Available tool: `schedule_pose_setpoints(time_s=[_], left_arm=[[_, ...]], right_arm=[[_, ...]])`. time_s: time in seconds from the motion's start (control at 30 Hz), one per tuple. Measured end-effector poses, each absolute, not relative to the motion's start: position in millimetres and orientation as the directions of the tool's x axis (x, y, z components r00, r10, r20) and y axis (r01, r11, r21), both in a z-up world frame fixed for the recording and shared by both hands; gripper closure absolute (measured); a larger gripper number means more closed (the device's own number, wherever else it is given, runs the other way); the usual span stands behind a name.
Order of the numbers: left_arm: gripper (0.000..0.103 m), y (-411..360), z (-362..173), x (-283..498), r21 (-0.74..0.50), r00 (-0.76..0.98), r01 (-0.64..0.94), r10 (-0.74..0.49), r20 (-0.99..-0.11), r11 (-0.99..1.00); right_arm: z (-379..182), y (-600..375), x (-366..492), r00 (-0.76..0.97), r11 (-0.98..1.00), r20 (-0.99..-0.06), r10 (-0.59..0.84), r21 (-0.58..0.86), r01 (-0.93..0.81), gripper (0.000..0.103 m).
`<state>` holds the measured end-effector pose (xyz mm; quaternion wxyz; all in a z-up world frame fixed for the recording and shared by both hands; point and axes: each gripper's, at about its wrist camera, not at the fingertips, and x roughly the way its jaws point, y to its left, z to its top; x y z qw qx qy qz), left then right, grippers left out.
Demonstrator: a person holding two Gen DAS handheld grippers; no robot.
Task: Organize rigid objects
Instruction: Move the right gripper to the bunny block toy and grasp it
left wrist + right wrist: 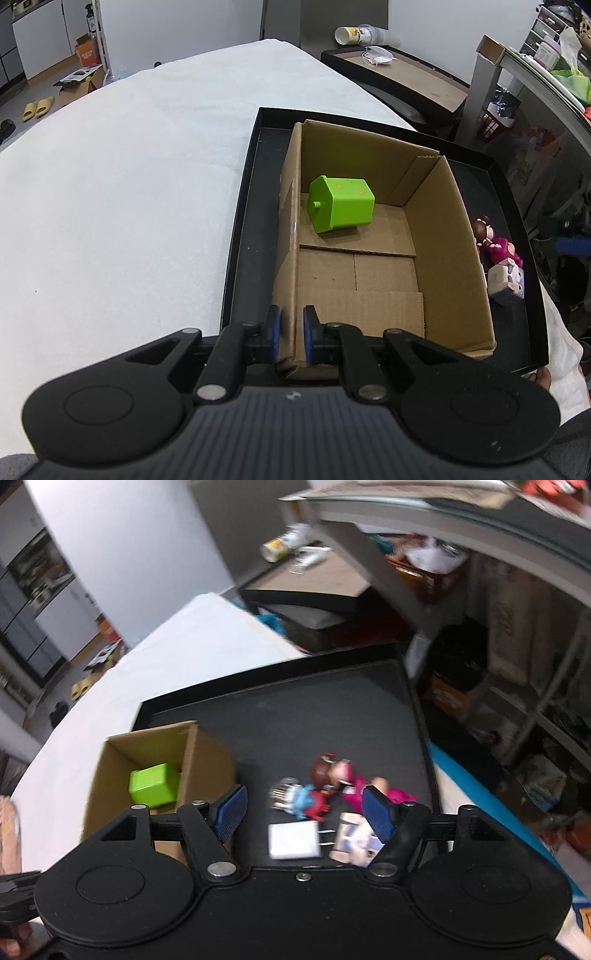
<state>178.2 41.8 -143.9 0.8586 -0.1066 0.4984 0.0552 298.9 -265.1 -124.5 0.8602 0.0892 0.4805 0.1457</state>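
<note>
A: Left gripper (291, 325): jaws pinched on the near-left wall of the box (436, 236). One blue pad outside the cardboard, one inside. Nearly closed, wall clamped between.

B: Contents of the box?

A: One green block (341, 205), lying on its side on the floor toward the far-left corner. Well apart from the left gripper, ahead of it along the same wall. The near half of the floor is bare cardboard flaps.

B: Where does the box sit?

A: In a black tray (240, 221), on its left side. The tray rests on a white cloth (129, 184).

B: Right gripper?

A: Right gripper (304, 812): jaws partly open, nothing between the pads. No earlier view to compare. The picture is blurred.

B: What lies near it?

A: Loose toys on the tray floor right of the box. A doll (332, 771) in pink lies ahead, close to the right pad. A small blue-and-red figure (306, 801) lies ahead, between the fingers' lines. A white charger (293, 840) lies nearer, between the fingers and low in the view. A pale cube (354, 840) is just beside the right finger. Whether any touches a pad, I cannot tell.

B: The block from that side?

A: Seen in the box, left of the left finger.
</note>
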Motion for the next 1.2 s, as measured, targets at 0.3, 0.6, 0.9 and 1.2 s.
schedule_pose_setpoints(time_s=[0.3, 0.6, 0.9, 1.2], left_arm=[[0.094, 40, -143, 178, -0.115, 0.495, -0.204, 0.001, -0.869, 0.972], [0.094, 41, -145, 178, -0.118, 0.491, -0.201, -0.005, -0.871, 0.972], [0.094, 42, -147, 178, -0.123, 0.485, -0.200, -0.010, -0.874, 0.972], [0.094, 42, -148, 179, -0.116, 0.481, -0.202, -0.005, -0.876, 0.972]], right_arm=[[-150, -285, 305, 0.468, 0.956, -0.838, 0.279, 0.287, -0.057, 0.035], [-175, -288, 309, 0.410, 0.957, -0.872, 0.266, 0.289, -0.006, 0.035], [-199, -264, 315, 0.373, 0.989, -0.918, 0.138, 0.148, -0.001, 0.041], [-206, -247, 313, 0.364, 0.994, -0.925, 0.106, 0.095, -0.048, 0.059]])
